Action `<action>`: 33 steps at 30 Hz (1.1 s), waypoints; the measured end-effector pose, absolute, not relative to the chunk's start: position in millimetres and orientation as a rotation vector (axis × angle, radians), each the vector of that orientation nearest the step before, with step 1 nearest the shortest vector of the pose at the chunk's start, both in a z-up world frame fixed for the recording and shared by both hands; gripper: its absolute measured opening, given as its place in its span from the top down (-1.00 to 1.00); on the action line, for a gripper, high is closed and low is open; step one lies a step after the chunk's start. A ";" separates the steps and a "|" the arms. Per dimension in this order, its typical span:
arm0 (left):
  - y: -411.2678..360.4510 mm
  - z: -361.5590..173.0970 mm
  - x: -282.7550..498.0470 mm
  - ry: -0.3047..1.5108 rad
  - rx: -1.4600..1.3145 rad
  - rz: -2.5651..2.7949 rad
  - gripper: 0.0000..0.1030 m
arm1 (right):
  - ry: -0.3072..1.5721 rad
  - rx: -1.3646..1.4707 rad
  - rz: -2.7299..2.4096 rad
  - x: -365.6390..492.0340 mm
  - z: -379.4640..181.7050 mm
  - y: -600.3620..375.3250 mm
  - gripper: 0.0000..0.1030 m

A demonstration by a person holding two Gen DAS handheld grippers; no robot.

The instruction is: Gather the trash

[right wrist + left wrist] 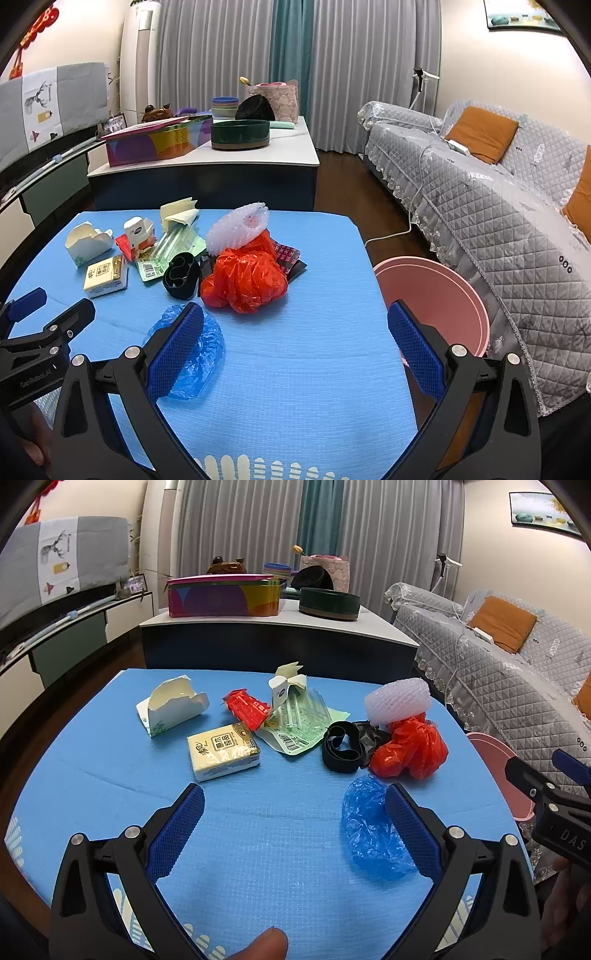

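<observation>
The bench (295,369) is covered in blue, and a pink bin (439,295) is seen just past its right edge. Trash is heaped toward the far edge: a red bag (410,749), white foam netting (397,699), a tissue pack (223,751). A blue bag (369,827) lies nearer, touching a finger of each released, empty hand-held gripper: left (295,823), right (295,343).

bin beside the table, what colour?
Pink; the bin shows best in the right wrist view.

Crinkled glossy plastic blue bag (373,830) lies on the matt, grid-textured blue mat (258,834).
</observation>
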State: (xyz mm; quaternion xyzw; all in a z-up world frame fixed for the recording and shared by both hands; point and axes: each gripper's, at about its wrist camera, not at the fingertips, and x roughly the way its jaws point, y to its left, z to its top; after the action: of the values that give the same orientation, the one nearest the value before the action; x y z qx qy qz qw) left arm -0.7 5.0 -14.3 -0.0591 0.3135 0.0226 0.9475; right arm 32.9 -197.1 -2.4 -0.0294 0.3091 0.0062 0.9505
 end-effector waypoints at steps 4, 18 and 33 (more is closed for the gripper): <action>7.5 -15.6 -0.8 0.642 -0.138 0.044 -0.85 | 0.629 -0.056 0.016 33.3 -2.7 -197.7 -0.89; 6.3 -18.0 0.3 0.653 -0.142 0.051 -0.85 | 0.627 -0.072 0.014 33.8 -3.6 -196.0 -0.89; 4.9 -16.9 2.1 0.655 -0.135 0.047 -0.85 | 0.626 -0.064 0.015 33.6 -4.7 -196.0 -0.89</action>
State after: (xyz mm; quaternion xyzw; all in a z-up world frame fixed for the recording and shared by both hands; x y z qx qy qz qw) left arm 2.1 4.9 -16.9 -0.0663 0.3216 0.0233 0.9443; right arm 33.6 -196.0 -4.7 -0.0313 0.3079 0.0075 0.9509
